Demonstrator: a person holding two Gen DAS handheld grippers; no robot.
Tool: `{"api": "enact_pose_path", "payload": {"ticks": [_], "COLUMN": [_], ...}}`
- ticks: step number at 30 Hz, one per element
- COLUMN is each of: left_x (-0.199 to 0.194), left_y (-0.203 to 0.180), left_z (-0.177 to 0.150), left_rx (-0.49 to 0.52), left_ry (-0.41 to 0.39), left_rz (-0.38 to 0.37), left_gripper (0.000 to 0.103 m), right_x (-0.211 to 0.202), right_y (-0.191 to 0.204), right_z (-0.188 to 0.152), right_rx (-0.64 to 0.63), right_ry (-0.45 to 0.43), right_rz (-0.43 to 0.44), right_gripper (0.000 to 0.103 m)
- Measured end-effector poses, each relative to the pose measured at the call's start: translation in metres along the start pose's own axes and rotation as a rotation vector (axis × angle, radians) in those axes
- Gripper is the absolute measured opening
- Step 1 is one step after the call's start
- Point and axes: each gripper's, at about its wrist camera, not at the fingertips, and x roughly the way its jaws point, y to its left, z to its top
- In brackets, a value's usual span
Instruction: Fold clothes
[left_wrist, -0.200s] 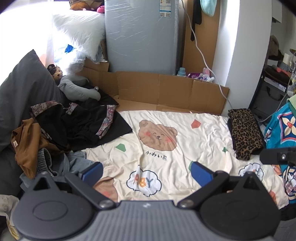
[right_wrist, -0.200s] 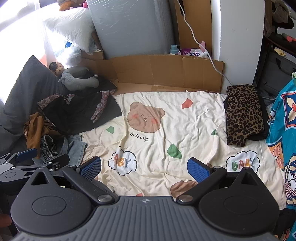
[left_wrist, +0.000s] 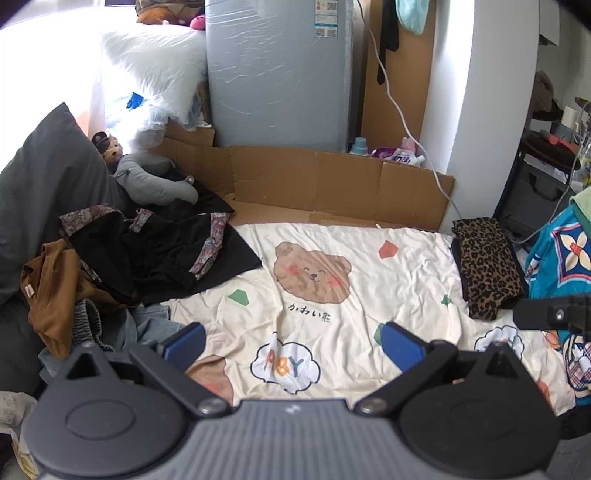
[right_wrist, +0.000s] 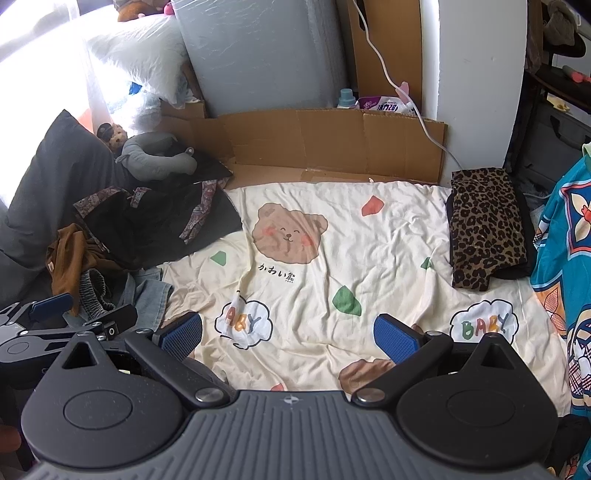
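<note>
Unfolded clothes heaped at the left edge of a bed, both claws open above it.

A black garment with patterned trim (left_wrist: 166, 251) lies crumpled at the bed's left edge, touching a brown garment (left_wrist: 51, 295) and grey denim (left_wrist: 147, 325) nearer the front left corner. A folded leopard-print garment (right_wrist: 484, 229) rests at the right edge. All sit on a cream bear-print sheet (left_wrist: 332, 277). The left claw (left_wrist: 291, 343) and right claw (right_wrist: 288, 336) hover over the sheet's front edge, jaws spread wide, holding nothing. A cardboard panel (left_wrist: 314, 184) lines the far edge.
</note>
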Motion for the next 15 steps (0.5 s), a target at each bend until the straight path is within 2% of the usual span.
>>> {"api": "enact_pose_path", "payload": {"ticks": [7,15], "left_x": [0.007,-0.003], "left_y": [0.009,0.018], "left_z": [-0.002,-0.002], "left_rx": [-0.011,-0.034], "left_ry": [-0.002,-0.026], "left_rz": [-0.006,-0.020], "left_gripper": [0.102,0.102], "right_x": [0.001,0.001], "right_y": [0.001,-0.002], "right_z": [0.000,0.000], "right_rx": [-0.001,-0.007], "right_ry": [0.004,0.001], "right_rz": [0.003,0.001], "right_gripper": [0.102,0.102]}}
